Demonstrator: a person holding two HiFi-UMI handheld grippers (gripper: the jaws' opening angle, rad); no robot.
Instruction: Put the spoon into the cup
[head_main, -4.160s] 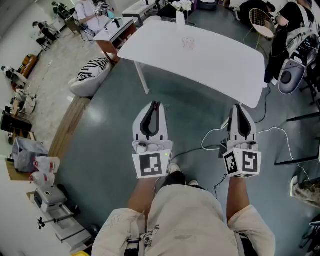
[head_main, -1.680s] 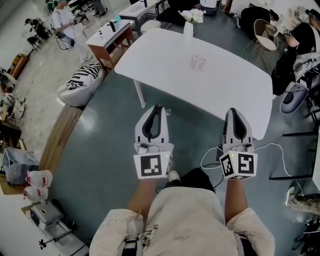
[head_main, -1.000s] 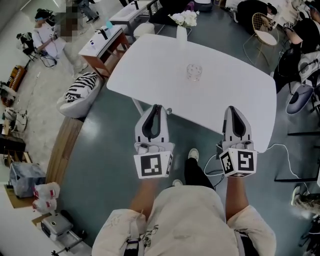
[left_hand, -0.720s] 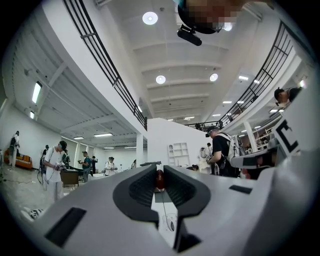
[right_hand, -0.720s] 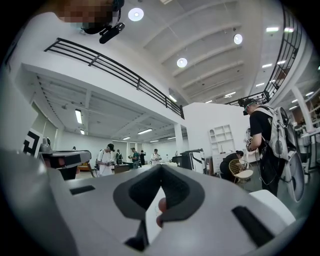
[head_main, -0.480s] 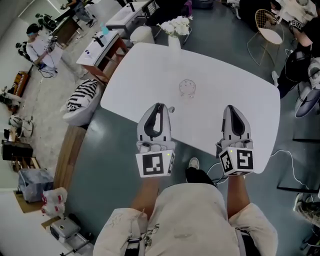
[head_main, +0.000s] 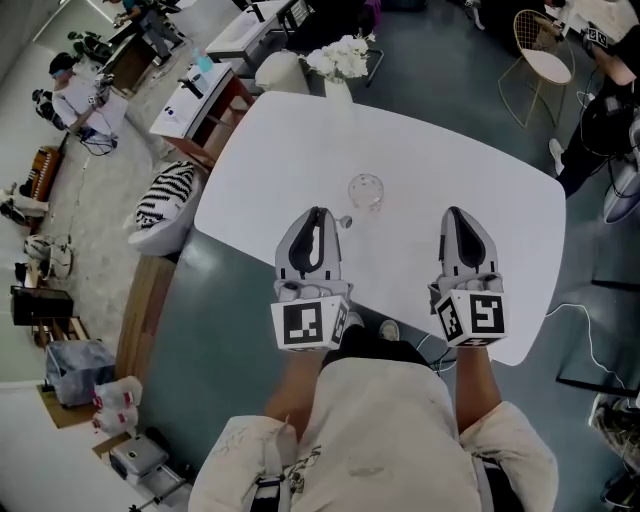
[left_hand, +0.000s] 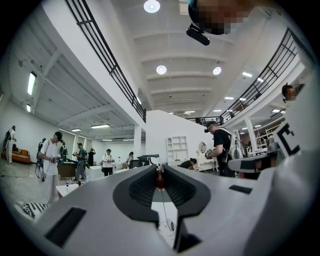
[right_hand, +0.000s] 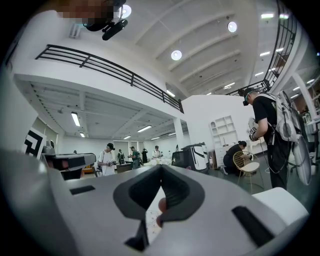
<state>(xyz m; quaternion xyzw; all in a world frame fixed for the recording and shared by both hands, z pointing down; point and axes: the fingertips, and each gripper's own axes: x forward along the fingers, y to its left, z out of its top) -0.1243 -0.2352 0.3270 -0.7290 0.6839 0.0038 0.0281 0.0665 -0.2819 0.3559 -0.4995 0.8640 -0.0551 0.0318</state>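
Note:
A clear glass cup (head_main: 366, 190) stands on the white table (head_main: 460, 140), a little beyond and to the right of my left gripper (head_main: 317, 212). That gripper is shut on a thin spoon (head_main: 343, 221), whose end sticks out to the right of the fingertips. In the left gripper view the reddish end of the spoon (left_hand: 160, 180) sits pinched between the tips of the left gripper (left_hand: 160, 172), and its thin stem hangs below. My right gripper (head_main: 457, 213) hovers over the table's near part, jaws together and empty; the right gripper (right_hand: 160, 167) looks the same in its own view.
A vase of white flowers (head_main: 338, 62) stands at the table's far edge. Left of the table are a striped cushion (head_main: 165, 195) and a small desk (head_main: 200, 95). A wire chair (head_main: 540, 30) stands at the back right, and several people work in the hall.
The person has walked up to the table. Both grippers, earlier over the floor, now reach over its near edge, and the cup lies closer to the left gripper. The jaws have not changed.

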